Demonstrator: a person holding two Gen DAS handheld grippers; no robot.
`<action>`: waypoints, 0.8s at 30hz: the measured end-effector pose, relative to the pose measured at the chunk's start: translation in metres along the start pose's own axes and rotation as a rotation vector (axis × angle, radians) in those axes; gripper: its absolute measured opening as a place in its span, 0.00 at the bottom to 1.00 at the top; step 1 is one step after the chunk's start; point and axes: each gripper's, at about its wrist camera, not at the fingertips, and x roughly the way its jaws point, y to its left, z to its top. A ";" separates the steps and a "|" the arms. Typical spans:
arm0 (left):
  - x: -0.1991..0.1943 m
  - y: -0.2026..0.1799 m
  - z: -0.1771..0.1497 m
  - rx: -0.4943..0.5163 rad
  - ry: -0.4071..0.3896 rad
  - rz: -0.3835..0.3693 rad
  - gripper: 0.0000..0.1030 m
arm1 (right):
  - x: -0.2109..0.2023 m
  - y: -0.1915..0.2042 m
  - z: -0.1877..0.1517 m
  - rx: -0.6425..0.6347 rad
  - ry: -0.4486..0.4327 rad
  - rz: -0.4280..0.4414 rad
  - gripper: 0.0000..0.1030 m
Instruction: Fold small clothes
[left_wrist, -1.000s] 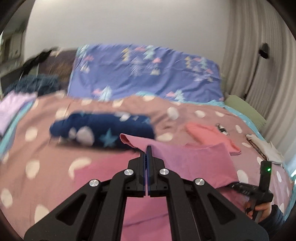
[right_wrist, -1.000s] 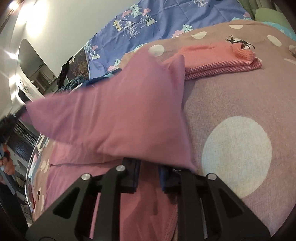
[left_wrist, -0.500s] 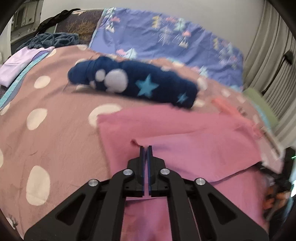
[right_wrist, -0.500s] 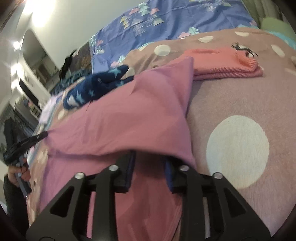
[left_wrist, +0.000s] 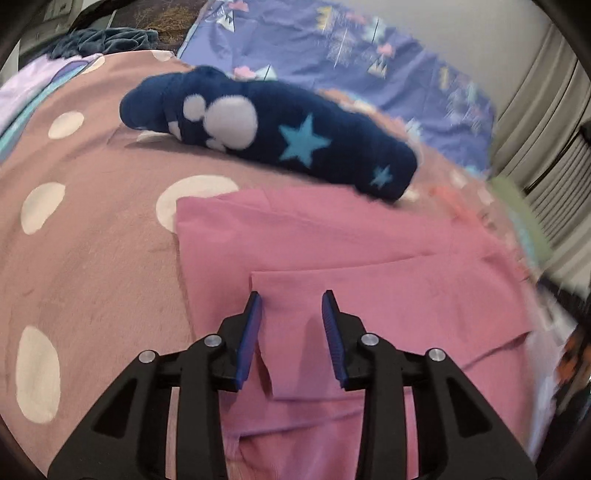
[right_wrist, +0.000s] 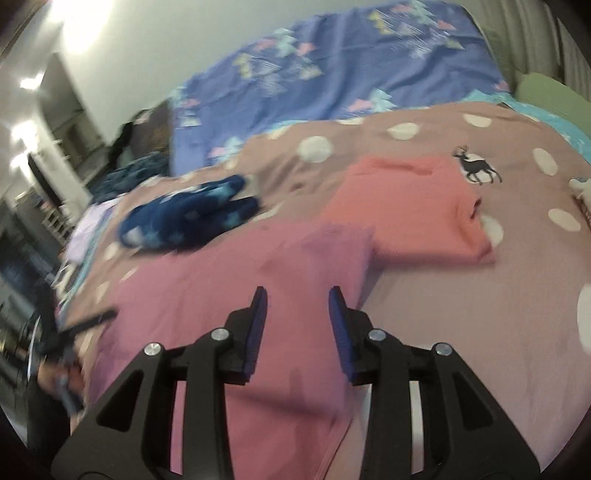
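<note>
A pink garment (left_wrist: 332, 251) lies flat on the spotted bed cover, with one layer folded over another. My left gripper (left_wrist: 291, 306) is open just above the corner of the folded layer and holds nothing. In the right wrist view the same pink garment (right_wrist: 221, 295) spreads out ahead. My right gripper (right_wrist: 297, 299) is open above its right edge and holds nothing.
A dark blue garment with stars (left_wrist: 266, 133) lies just beyond the pink one and also shows in the right wrist view (right_wrist: 184, 221). A folded coral garment (right_wrist: 413, 210) lies to the right. A blue patterned quilt (right_wrist: 332, 74) covers the head of the bed. The brown spotted bed cover (left_wrist: 74, 229) lies underneath.
Both grippers carried the pink cloth's edge over and down onto the garment, then opened and let it go. The fold now lies flat.
</note>
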 end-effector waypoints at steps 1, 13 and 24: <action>0.004 -0.004 0.000 0.018 -0.005 0.029 0.26 | 0.011 -0.003 0.007 0.010 0.015 -0.035 0.35; -0.033 -0.003 0.000 0.112 -0.142 0.092 0.00 | 0.055 -0.021 0.026 0.010 0.007 -0.104 0.04; -0.045 -0.012 -0.031 0.164 -0.149 0.113 0.46 | 0.009 0.007 -0.031 -0.133 0.034 -0.071 0.39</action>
